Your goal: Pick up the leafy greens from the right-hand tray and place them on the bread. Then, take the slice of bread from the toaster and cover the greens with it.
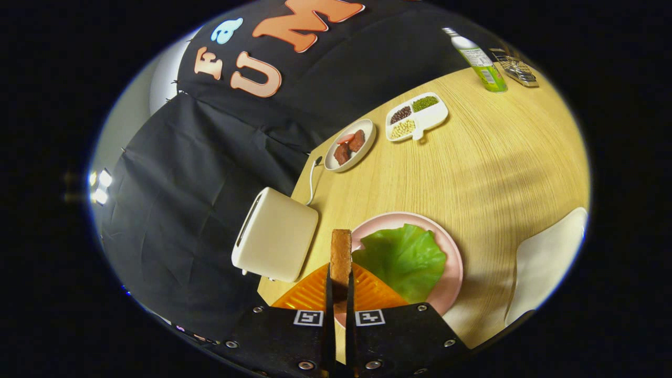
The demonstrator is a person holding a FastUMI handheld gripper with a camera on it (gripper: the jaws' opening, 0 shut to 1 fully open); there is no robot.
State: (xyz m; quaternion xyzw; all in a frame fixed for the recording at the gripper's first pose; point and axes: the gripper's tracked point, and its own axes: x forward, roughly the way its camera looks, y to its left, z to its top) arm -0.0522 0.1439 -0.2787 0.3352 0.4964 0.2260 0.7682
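My gripper [340, 286] is shut on a slice of bread [340, 253], held edge-on and upright between the two fingers. Just beyond the fingers and a little to the right lies a pink plate [452, 252] with a green leaf [404, 258] spread over it; whatever lies under the leaf is hidden. A cream toaster [275, 235] stands beside the plate to the left, near the table's edge, with its slot facing away. An orange ribbed tray [310, 294] lies under the fingers.
The wooden table [488, 168] carries a small oval dish with brown pieces [350, 145], a white divided dish of beans [417, 116], a green bottle [478, 60] and a metal rack [517, 68] at the far side. A white chair back [548, 257] sits at the right.
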